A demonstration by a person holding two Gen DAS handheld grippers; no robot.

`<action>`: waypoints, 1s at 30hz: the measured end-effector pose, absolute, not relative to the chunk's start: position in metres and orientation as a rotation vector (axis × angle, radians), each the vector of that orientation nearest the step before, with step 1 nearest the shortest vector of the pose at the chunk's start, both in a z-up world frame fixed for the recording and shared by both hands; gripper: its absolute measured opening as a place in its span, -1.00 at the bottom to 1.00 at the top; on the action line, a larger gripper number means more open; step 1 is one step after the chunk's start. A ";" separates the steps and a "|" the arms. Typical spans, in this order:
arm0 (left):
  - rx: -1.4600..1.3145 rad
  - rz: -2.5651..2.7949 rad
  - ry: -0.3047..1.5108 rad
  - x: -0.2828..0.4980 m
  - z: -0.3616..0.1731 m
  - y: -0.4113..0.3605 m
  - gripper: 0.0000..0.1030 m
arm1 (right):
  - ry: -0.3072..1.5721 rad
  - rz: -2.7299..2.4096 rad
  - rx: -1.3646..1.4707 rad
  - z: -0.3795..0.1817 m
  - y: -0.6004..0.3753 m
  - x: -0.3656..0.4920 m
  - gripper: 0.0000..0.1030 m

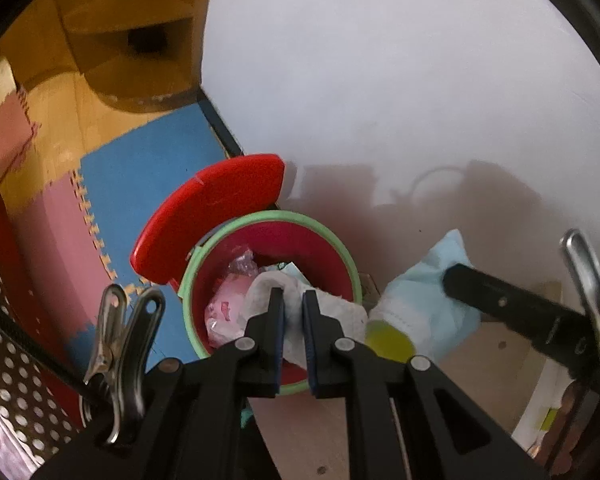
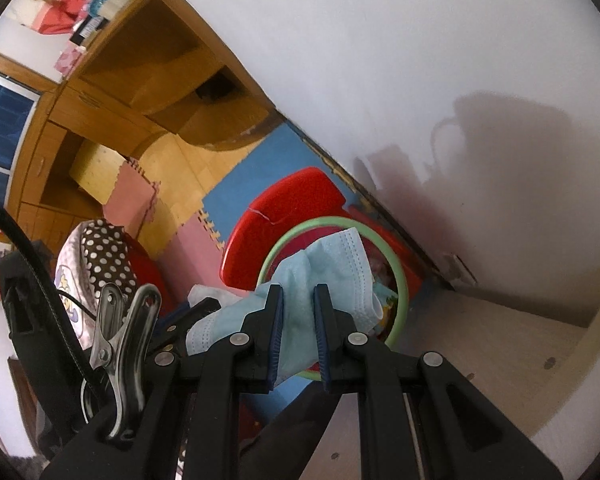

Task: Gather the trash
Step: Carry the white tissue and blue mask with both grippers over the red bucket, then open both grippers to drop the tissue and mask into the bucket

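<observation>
A crumpled white tissue (image 1: pixel 296 300) is pinched between the fingers of the left gripper (image 1: pixel 293 300) and hangs over the open mouth of the red bin (image 1: pixel 320 248), whose rim is ringed in green. Inside the bin lie pink and clear plastic wrappers (image 1: pixel 228 304). The bin's red lid (image 1: pixel 208 216) stands tipped up behind it, on the side away from the surface. A pale blue face mask (image 2: pixel 300 308) is clamped in the fingers of the right gripper (image 2: pixel 299 304), held just beside the bin's rim at the edge of the light wooden surface (image 2: pixel 500 344). The bin stands on blue and pink foam floor mats (image 1: pixel 148 176) against a white wall (image 1: pixel 380 60)
</observation>
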State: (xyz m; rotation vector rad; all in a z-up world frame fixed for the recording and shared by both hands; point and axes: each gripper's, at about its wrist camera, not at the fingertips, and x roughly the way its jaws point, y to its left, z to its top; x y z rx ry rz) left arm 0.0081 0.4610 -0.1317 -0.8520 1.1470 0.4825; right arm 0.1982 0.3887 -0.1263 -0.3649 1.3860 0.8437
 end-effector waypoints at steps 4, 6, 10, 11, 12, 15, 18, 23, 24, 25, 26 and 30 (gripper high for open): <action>-0.887 0.500 1.164 0.007 -0.149 0.465 -0.83 | 1.446 0.827 -0.370 -0.150 0.398 0.204 -0.69; -0.914 0.508 1.173 0.005 -0.160 0.467 -0.83 | 1.461 0.815 -0.387 -0.160 0.402 0.205 -0.69; -0.946 0.519 1.192 0.004 -0.180 0.469 -0.83 | 1.475 0.801 -0.428 -0.178 0.416 0.203 -0.69; -0.956 0.522 1.197 0.004 -0.185 0.470 -0.83 | 1.483 0.798 -0.430 -0.184 0.417 0.204 -0.69; -0.971 0.524 1.199 0.004 -0.191 0.471 -0.83 | 1.501 0.794 -0.428 -0.194 0.420 0.205 -0.69; -0.987 0.535 1.197 0.002 -0.207 0.474 -0.83 | 1.544 0.778 -0.437 -0.220 0.422 0.210 -0.69; -1.042 0.547 1.195 0.001 -0.232 0.478 -0.83 | 1.615 0.765 -0.411 -0.253 0.424 0.215 -0.69; -1.111 0.586 1.218 -0.003 -0.264 0.485 -0.83 | 1.654 0.760 -0.406 -0.287 0.428 0.218 -0.68; -1.123 0.588 1.228 -0.003 -0.268 0.487 -0.83 | 1.660 0.761 -0.416 -0.295 0.431 0.218 -0.68; -1.142 0.595 1.240 -0.004 -0.274 0.489 -0.82 | 1.666 0.761 -0.422 -0.300 0.433 0.218 -0.68; -1.154 0.603 1.245 -0.005 -0.278 0.490 -0.83 | 1.668 0.759 -0.427 -0.303 0.434 0.218 -0.68; -1.185 0.594 1.289 -0.006 -0.296 0.491 -0.83 | 1.633 0.776 -0.543 -0.315 0.447 0.210 -0.68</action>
